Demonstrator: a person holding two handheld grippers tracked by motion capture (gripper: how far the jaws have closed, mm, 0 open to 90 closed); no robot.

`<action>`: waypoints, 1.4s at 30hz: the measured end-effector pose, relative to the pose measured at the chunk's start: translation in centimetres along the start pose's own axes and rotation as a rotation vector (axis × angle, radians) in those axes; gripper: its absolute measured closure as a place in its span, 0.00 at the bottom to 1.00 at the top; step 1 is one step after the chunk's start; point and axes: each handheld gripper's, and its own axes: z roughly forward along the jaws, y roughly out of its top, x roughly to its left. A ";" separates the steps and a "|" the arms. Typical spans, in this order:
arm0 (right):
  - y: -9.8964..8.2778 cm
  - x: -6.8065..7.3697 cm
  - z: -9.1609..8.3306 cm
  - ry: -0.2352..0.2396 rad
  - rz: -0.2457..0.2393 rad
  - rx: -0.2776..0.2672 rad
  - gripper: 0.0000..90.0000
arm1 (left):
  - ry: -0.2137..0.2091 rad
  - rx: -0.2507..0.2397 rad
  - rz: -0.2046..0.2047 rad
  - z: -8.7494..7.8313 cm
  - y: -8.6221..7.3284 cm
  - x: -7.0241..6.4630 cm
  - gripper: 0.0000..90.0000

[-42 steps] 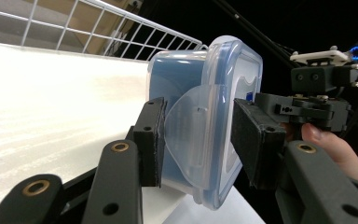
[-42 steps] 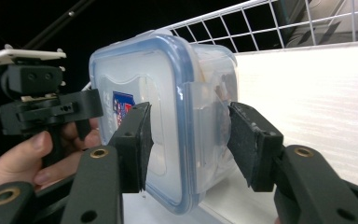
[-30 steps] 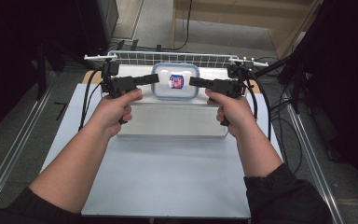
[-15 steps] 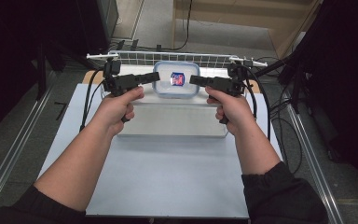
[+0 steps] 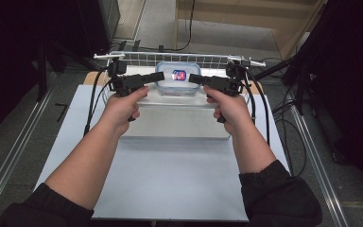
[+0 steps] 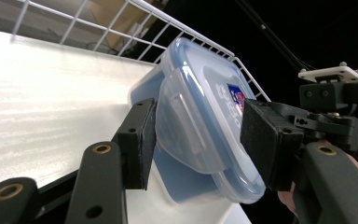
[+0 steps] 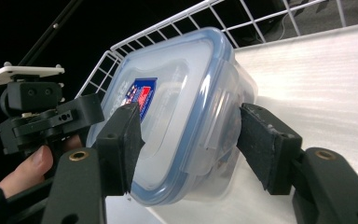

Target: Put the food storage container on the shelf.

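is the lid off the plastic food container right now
No. In the right gripper view the blue-rimmed lid sits on top of the clear plastic food container, with its side latch flap folded down against the wall.

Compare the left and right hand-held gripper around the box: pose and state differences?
The left hand-held gripper comes at the lidded container from its left end, the right hand-held gripper from its right end. The left points right, the right points left. Shared: both open, jaws straddling a lid latch, not clamped.

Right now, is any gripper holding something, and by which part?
Nothing is held: the left gripper and right gripper are open, flanking the lidded plastic container at its side latches.
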 end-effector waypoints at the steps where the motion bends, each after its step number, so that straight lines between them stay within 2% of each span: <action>1: 0.0 0.0 0.0 -0.004 -0.009 -0.006 0.45 | 0.012 -0.002 0.008 0.0 0.0 -0.1 0.51; 8: 0.0 0.3 -0.2 -0.037 -0.022 -0.003 0.39 | 0.066 -0.040 0.056 -0.6 0.0 -0.7 0.51; 10: 0.0 0.6 -0.5 -0.044 -0.041 -0.008 0.36 | 0.083 -0.051 0.082 -1.0 0.0 -1.0 0.50; 15: -0.5 1.8 -1.7 -0.089 -0.126 -0.031 0.32 | 0.117 -0.059 0.150 -2.2 -0.3 -2.0 0.46; 18: -0.8 2.4 -2.3 -0.093 -0.146 -0.056 0.31 | 0.132 -0.059 0.184 -2.6 -0.6 -2.8 0.44; 20: -1.0 2.8 -2.7 -0.102 -0.163 -0.073 0.30 | 0.133 -0.074 0.191 -3.1 -0.9 -3.1 0.43; 23: -1.3 3.3 -3.3 -0.110 -0.195 -0.095 0.28 | 0.169 -0.096 0.239 -3.8 -1.4 -3.7 0.40; 25: -1.8 3.6 -3.6 -0.123 -0.230 -0.103 0.28 | 0.189 -0.104 0.270 -4.2 -1.9 -3.7 0.40; 30: -3.7 3.9 -4.2 -0.177 -0.332 -0.110 0.29 | 0.240 -0.095 0.307 -5.2 -3.4 -3.2 0.37; 32: -4.5 3.8 -4.4 -0.198 -0.364 -0.115 0.28 | 0.233 -0.097 0.316 -5.7 -4.1 -3.0 0.36; 34: -5.3 3.6 -4.7 -0.211 -0.375 -0.123 0.27 | 0.238 -0.096 0.335 -6.1 -4.8 -2.9 0.35; 36: -6.0 3.3 -4.8 -0.221 -0.394 -0.132 0.26 | 0.241 -0.089 0.378 -6.4 -5.8 -3.0 0.34; 39: -7.4 2.8 -4.9 -0.247 -0.418 -0.143 0.25 | 0.250 -0.086 0.480 -6.9 -7.7 -3.2 0.36; 42: -9.1 2.4 -5.1 -0.266 -0.451 -0.139 0.24 | 0.250 -0.074 0.518 -7.4 -9.6 -3.1 0.35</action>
